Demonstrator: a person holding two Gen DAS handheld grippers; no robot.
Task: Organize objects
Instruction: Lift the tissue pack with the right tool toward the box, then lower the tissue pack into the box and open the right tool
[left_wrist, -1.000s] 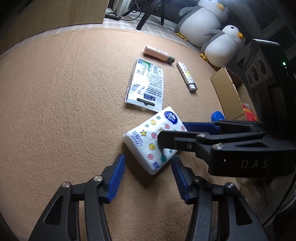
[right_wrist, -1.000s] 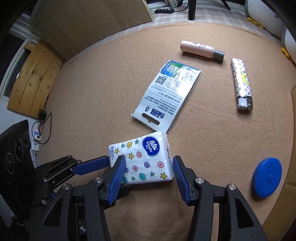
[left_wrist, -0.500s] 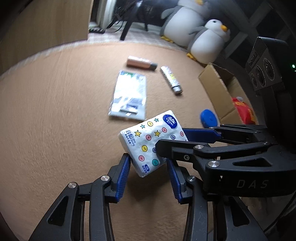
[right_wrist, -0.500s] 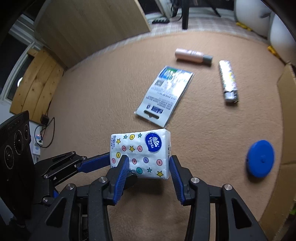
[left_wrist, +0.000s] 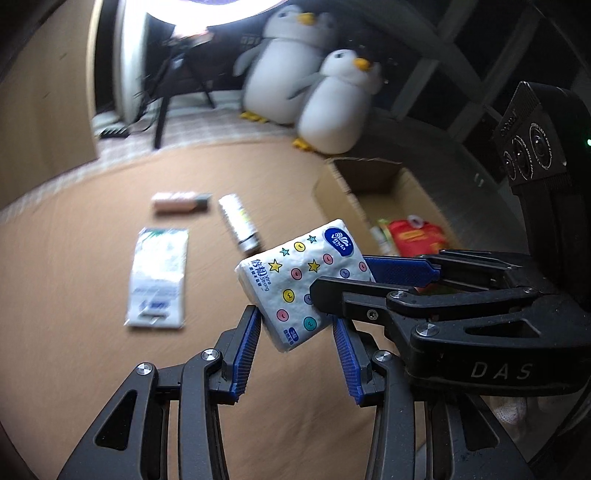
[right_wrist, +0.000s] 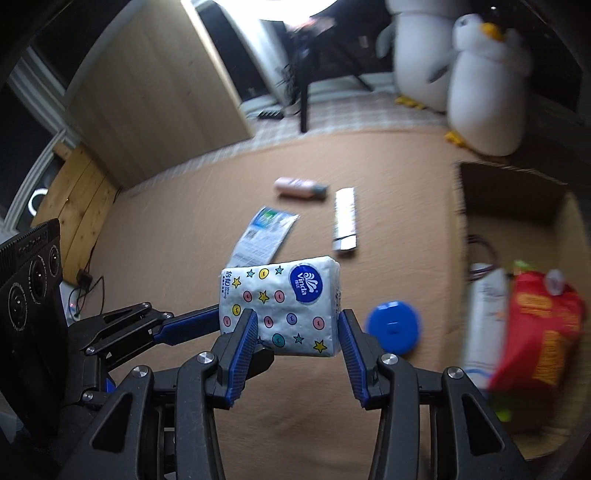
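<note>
White tissue pack (right_wrist: 279, 307): lifted above tan carpet (left_wrist: 74, 277), left of cardboard box (right_wrist: 565, 236)
Right gripper (right_wrist: 294, 332): pads clamp its sides
Left gripper (left_wrist: 295, 334): jaws narrowed, squeezing its lower corner

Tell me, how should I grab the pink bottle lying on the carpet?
I'd pinch the pink bottle across the middle of its body, coming down from above. It lies flat on its side, so the long rounded sides face outward.

"Vinda" on tissue pack (right_wrist: 280, 310)
</note>
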